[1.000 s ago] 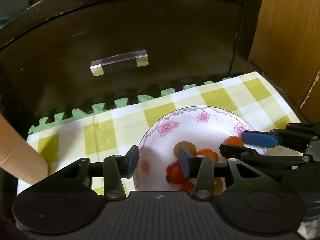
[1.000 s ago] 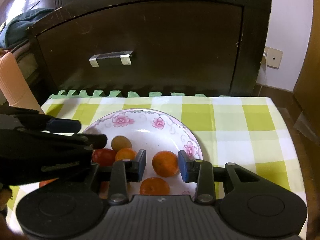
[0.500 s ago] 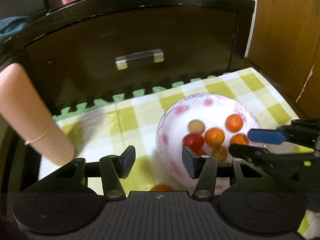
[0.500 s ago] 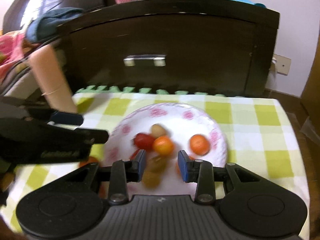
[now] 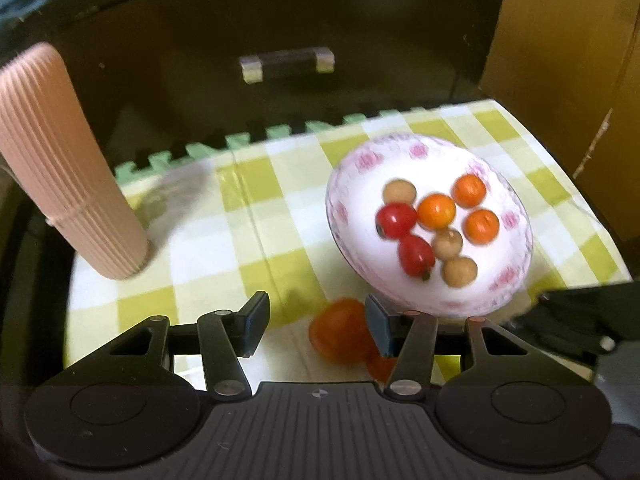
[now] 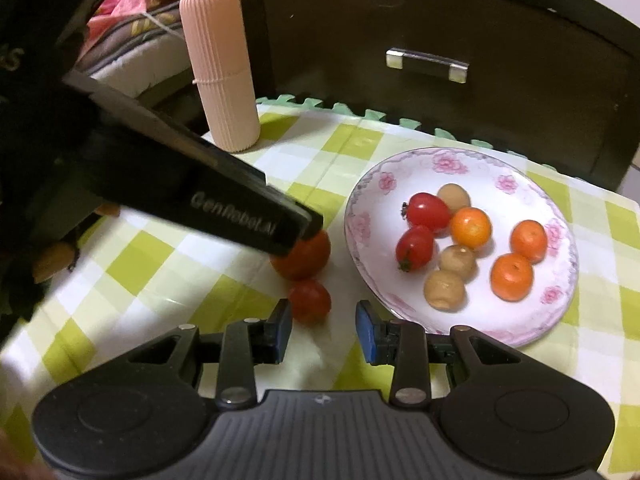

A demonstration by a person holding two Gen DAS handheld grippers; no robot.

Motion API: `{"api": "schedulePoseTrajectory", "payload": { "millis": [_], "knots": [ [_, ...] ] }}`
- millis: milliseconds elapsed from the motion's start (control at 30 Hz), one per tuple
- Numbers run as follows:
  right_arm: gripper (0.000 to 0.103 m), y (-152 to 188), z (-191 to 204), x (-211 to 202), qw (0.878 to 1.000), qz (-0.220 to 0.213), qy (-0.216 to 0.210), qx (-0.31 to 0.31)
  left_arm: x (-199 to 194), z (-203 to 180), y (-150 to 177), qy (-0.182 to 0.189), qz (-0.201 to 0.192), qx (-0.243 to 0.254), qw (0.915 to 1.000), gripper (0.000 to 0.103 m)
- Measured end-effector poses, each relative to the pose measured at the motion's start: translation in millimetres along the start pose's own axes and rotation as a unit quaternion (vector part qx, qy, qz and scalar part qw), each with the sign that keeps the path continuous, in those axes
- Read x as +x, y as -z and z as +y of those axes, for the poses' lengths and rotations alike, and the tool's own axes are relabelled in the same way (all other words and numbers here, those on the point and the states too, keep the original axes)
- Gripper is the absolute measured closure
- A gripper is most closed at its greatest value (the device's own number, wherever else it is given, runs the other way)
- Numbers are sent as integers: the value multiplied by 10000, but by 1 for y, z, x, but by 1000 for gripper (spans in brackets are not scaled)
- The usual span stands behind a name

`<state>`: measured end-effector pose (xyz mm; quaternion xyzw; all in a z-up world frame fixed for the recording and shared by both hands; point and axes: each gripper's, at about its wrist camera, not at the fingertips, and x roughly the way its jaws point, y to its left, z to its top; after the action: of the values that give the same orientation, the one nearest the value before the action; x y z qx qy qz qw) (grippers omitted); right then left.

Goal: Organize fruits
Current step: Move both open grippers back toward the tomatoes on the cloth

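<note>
A large tomato [image 5: 340, 330] lay low in frame between the spread, empty left gripper [image 5: 316, 322]; the right gripper [image 6: 323, 330] gaped beside a smaller tomato [image 6: 310, 300].

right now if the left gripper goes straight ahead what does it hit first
Most likely the tomato on the cloth, sitting just ahead between the open left gripper fingers, close to its right finger. The plate lies just beyond; depth is unclear.

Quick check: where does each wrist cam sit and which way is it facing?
Left wrist: on the left gripper, facing the dresser; open fingers over a tomato beside the plate.
Right wrist: on the right gripper, open, low over the tablecloth; the left gripper crosses in front.
Shared: plate, pink ribbed case, dresser handle.
</note>
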<state>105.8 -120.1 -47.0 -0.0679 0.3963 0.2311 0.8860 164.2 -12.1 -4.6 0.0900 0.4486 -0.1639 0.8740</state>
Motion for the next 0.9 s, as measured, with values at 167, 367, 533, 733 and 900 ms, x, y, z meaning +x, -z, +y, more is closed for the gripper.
{"api": "schedulePoseTrajectory", "payload": {
  "millis": [167,367,533,733,900],
  "knots": [
    [69,1,0,20,9999,98,-122,2,9,6,4,261,104,-3,9996,39],
    [69,-2,7,32,9999,-49,-129,-102,11,9,4,389,78,-34,9992,38],
    [76,1,6,28,9999,-49,15,-116,12,7,4,448,76,64,9989,38],
    [77,12,-5,10,9998,184,38,-13,16,0,8,576,168,268,9978,38],
    [77,19,-8,-4,9997,237,114,11,25,-15,10,515,233,515,9971,41]
  ]
}}
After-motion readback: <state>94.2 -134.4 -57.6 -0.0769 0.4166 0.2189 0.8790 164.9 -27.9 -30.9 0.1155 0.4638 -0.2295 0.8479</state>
